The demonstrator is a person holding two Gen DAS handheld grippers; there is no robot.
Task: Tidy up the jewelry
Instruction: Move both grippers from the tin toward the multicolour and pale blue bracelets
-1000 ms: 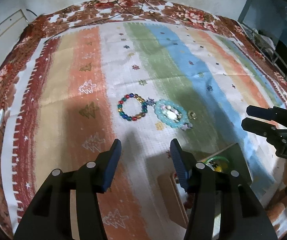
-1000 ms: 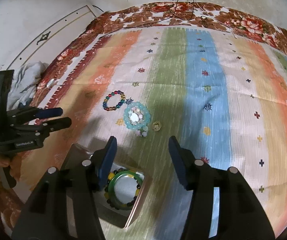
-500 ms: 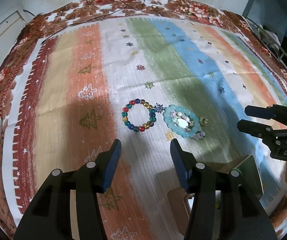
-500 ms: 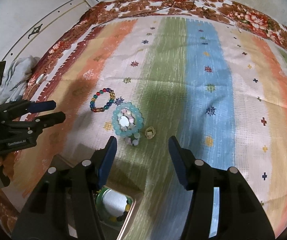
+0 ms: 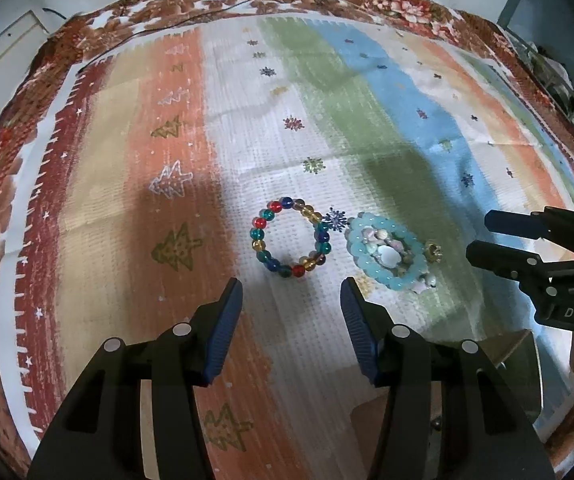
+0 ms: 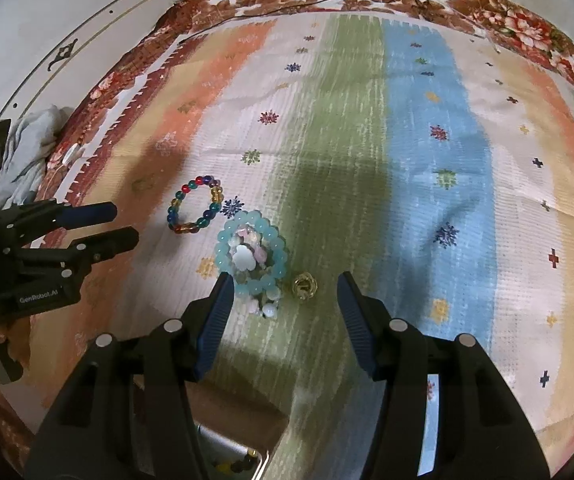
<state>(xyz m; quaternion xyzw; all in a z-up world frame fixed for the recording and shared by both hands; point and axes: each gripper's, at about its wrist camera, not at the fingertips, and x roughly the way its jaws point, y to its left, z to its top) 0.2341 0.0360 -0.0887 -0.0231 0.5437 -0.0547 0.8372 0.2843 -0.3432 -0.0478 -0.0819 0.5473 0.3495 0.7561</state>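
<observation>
Left tongs [image 5: 291,324] spread wide and empty, now brought in low just short of the multicoloured bead bracelet [image 5: 291,238], which sat farther off a second ago. Right tongs [image 6: 283,312] likewise parted and holding nothing, moved forward off the metal box [image 6: 243,460], with one blue pad at the edge of the pale blue bead bracelet [image 6: 251,255].

Left to right on the striped bedspread [image 5: 127,200]: multicoloured bracelet, pale blue bracelet ringing a small heap of shell-like pieces, then a small gold ring [image 6: 304,285] just beside it. Box pushed down to the frame edge, some beads visible inside.

Probably a shift from dropping off to fetching; three pieces left to collect.
</observation>
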